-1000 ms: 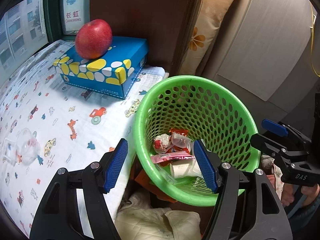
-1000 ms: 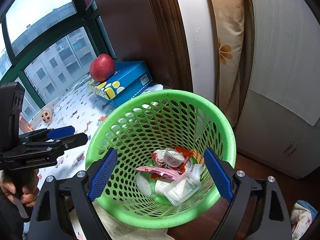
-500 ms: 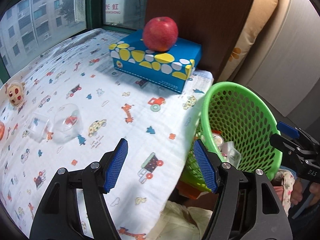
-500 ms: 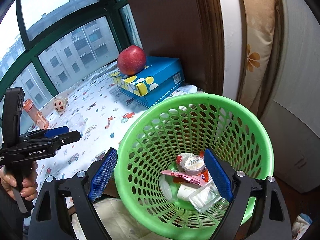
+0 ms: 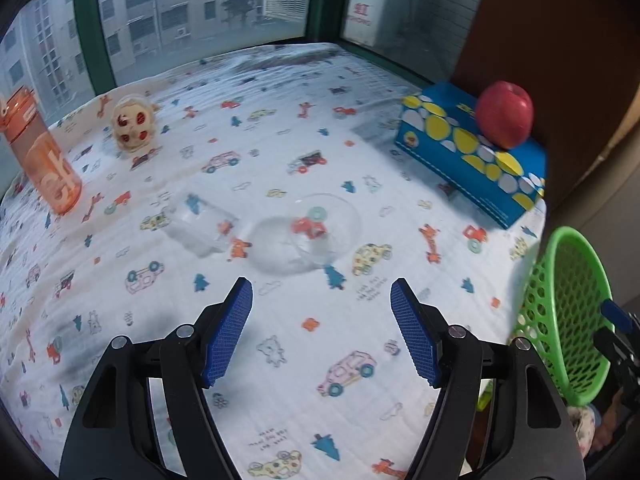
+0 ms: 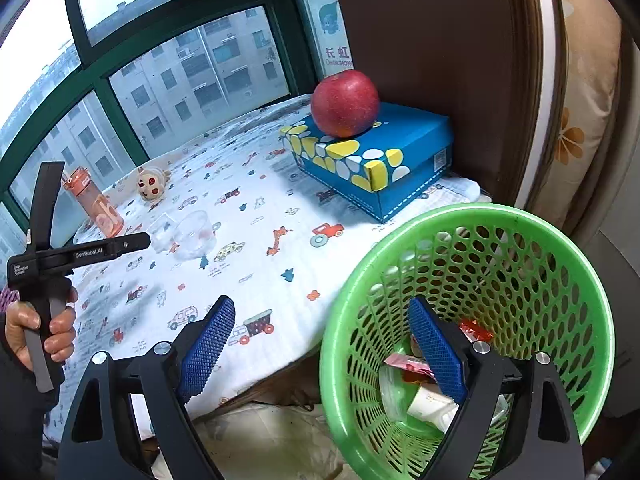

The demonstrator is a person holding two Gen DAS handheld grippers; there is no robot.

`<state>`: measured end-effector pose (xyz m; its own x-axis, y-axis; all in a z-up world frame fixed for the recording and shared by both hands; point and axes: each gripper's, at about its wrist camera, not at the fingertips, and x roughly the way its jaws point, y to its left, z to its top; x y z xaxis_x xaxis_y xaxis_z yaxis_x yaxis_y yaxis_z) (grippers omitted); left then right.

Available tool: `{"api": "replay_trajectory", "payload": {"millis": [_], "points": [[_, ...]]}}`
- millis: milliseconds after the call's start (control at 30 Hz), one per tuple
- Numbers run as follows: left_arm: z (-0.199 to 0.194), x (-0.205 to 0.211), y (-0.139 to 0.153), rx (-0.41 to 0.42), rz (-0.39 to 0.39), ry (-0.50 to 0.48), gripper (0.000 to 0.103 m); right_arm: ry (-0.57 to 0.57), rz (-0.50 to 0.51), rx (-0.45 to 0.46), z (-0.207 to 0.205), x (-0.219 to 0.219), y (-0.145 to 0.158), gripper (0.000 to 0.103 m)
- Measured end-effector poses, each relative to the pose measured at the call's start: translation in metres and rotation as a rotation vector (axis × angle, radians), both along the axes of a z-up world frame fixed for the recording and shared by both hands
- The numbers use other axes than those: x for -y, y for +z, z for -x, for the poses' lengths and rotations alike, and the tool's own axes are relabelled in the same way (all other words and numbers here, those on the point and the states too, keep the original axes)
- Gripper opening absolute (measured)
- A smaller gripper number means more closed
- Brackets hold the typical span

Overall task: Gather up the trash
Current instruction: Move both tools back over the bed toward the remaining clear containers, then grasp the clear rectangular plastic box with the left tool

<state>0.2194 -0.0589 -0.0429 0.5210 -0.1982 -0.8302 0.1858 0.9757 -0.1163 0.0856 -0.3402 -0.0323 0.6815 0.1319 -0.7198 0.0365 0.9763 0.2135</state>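
A clear plastic cup [image 5: 308, 232] lies on its side on the patterned cloth [image 5: 360, 380], with a clear square tub [image 5: 200, 228] left of it. My left gripper [image 5: 320, 292] hovers just short of the cup; its jaws are opening with nothing between them. In the right wrist view the same gripper [image 6: 146, 240] shows side-on, with the cup [image 6: 194, 236] beyond it. The green basket [image 6: 480, 216] beside the cloth's edge holds wrappers and small tubs [image 6: 420, 364]. My right gripper [image 6: 320, 308] stands open and empty over the basket's near left rim.
A red apple [image 5: 505, 118] rests on a blue spotted box [image 5: 460, 160] at the far right by a brown panel. An orange bottle [image 5: 44, 160] and a small round toy [image 5: 130, 122] stand at the far left near the window. The basket [image 5: 560, 280] hangs off the right edge.
The left gripper has swung left from above the basket to over the cloth, bringing the cup in front of its jaws. The right gripper has drifted left, so the basket sits further right.
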Motion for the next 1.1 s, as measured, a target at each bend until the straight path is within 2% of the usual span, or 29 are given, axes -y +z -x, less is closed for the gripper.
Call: {"api": "replay_trajectory", "payload": {"millis": [133,333,500,667,1100], "points": [[-0.029,-0.03,-0.005,-0.037,-0.013,0.124,0.075,0.033,-0.006,-0.002,-0.012,-0.014,-0.001,0.085],[-0.076,-0.061,-0.018,-0.11,0.031,0.278,0.076,0.078,-0.017,-0.007,-0.03,-0.033,-0.002,0.085],[-0.104,-0.069,-0.033,-0.152,0.033,0.343,0.078,0.1,-0.026,-0.019,-0.047,-0.043,-0.007,0.085],[-0.124,-0.078,-0.051,-0.2,0.071,0.401,0.078,0.112,-0.038,-0.035,-0.062,-0.049,-0.014,0.085],[-0.149,-0.086,-0.077,-0.253,0.068,0.511,0.081,0.136,-0.036,-0.065,-0.085,-0.063,-0.023,0.085]]}}
